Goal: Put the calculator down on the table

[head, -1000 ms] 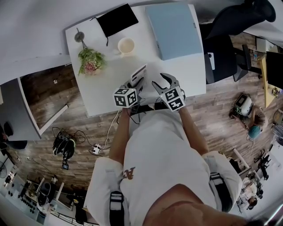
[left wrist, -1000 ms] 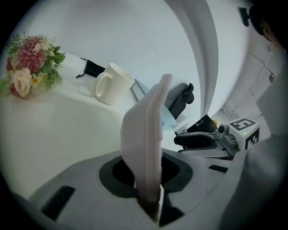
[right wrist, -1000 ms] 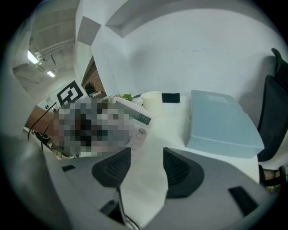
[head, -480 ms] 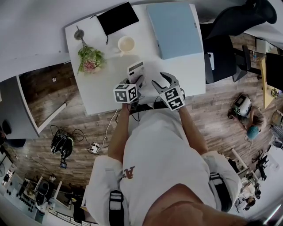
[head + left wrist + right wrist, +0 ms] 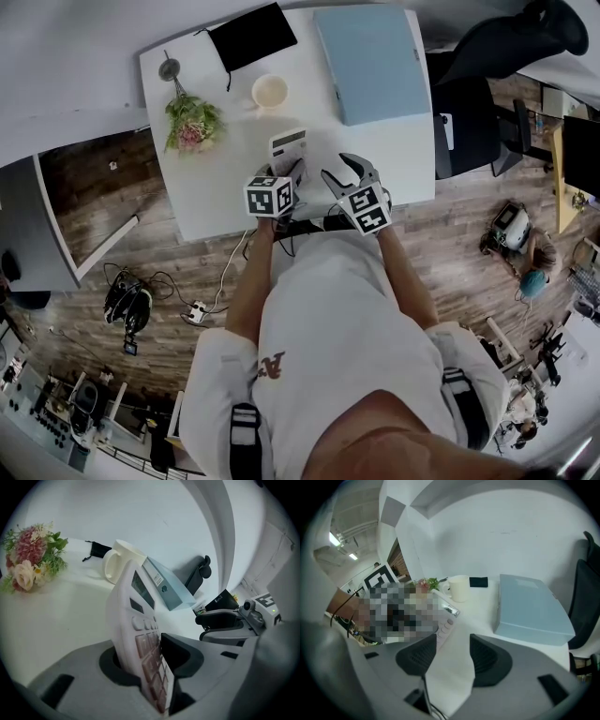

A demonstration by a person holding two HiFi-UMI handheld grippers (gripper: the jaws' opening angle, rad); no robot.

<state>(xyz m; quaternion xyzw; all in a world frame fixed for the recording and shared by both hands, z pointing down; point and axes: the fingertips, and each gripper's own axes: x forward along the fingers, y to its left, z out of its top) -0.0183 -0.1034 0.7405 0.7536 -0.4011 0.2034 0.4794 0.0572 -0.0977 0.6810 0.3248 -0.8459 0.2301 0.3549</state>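
A white calculator [image 5: 289, 145] with pale keys sits between the jaws of my left gripper [image 5: 292, 172], near the front of the white table [image 5: 216, 192]. In the left gripper view the calculator [image 5: 136, 616] stands tilted on its long edge with its keys facing right. Both pads still touch it, though the jaws have just been opening. Whether its far end rests on the tabletop I cannot tell. My right gripper [image 5: 342, 173] hovers open and empty just to its right. The right gripper view [image 5: 452, 656] shows bare table between the pads and the calculator [image 5: 449, 616] to the left.
A cream mug [image 5: 269, 92] stands just beyond the calculator, and a light blue binder [image 5: 370, 61] lies at the back right. A flower bunch [image 5: 192, 127] and a black pouch [image 5: 248, 39] sit at the left and back. A dark chair [image 5: 469, 103] stands off the right edge.
The calculator has turned from a slanted pose to squarer with the table and sits a little further left. The left gripper shifted slightly with it. The right gripper has not moved.
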